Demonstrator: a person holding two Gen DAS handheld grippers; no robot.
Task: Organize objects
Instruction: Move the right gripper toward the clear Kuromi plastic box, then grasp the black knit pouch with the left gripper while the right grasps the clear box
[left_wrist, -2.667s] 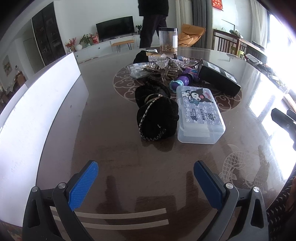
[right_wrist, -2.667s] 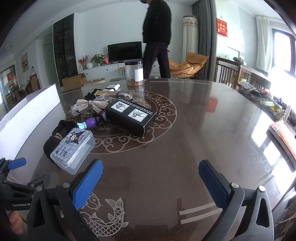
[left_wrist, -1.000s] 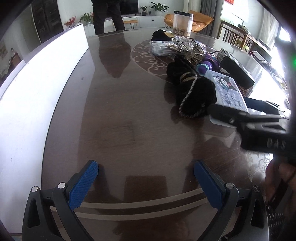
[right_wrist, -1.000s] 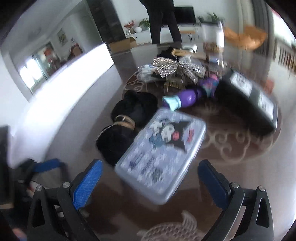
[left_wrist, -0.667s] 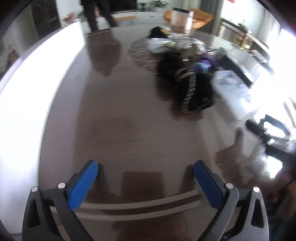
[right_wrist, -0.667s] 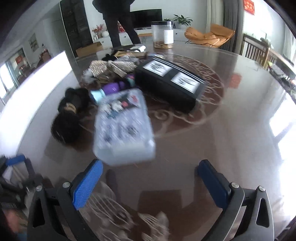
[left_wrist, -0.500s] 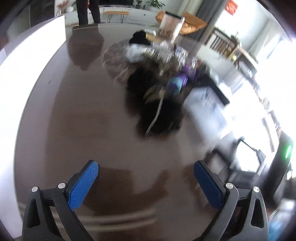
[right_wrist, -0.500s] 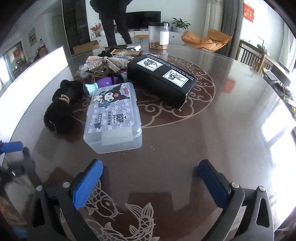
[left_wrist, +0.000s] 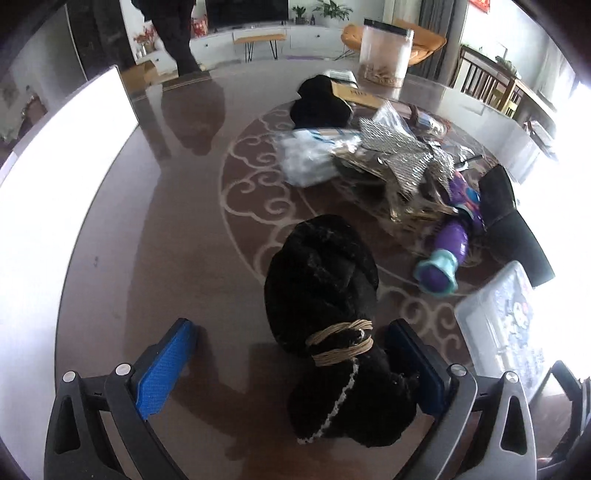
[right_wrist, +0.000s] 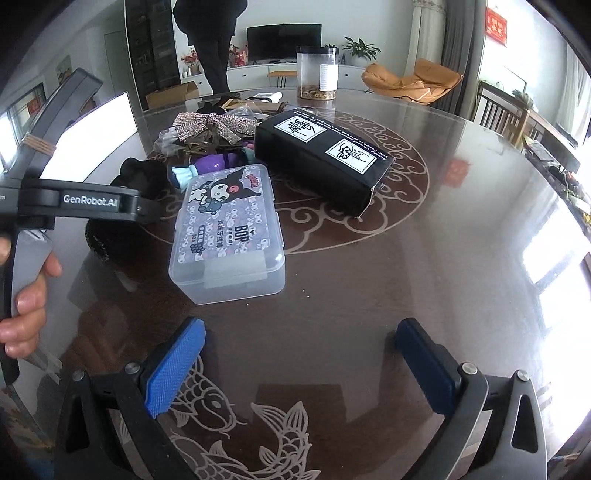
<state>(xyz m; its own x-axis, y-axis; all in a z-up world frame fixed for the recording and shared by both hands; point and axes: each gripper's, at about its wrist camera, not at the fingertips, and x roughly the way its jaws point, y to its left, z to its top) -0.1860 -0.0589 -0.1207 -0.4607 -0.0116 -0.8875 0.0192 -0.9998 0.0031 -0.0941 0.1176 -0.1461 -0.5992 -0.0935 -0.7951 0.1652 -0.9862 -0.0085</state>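
**Left tool closes in on black bundle**

Moved forward since half a second ago, the left tool (left_wrist: 288, 365) now straddles the near end of the black furry bundle (left_wrist: 325, 295), its blue pads (left_wrist: 166, 362) spread apart on either side and not clamped; the far pad sits just beside the fabric, while the near pad stands clear of it. A tan cord (left_wrist: 341, 341) wraps the bundle's middle, and a white-stitched edge runs down its lower part. The bundle lies on the dark glossy surface (left_wrist: 166, 240), at the edge of a pale scroll pattern.

Beyond it lie a purple bottle with a teal cap (left_wrist: 443, 262), a silver sequinned bow (left_wrist: 402, 155), a clear plastic bag (left_wrist: 310, 155) and a black box (left_wrist: 513, 225). A clear plastic case with a cartoon lid (right_wrist: 229, 229) sits just right of the bundle.

The right tool (right_wrist: 299, 365) hovers over bare surface near a fish design, pads wide apart and holding nothing, with the case ahead of it. A hand (right_wrist: 26, 295) grips the left tool's handle at the edge of that view. A person in dark clothes (right_wrist: 214, 44) stands beyond the surface, near a clear jar (right_wrist: 317, 74).
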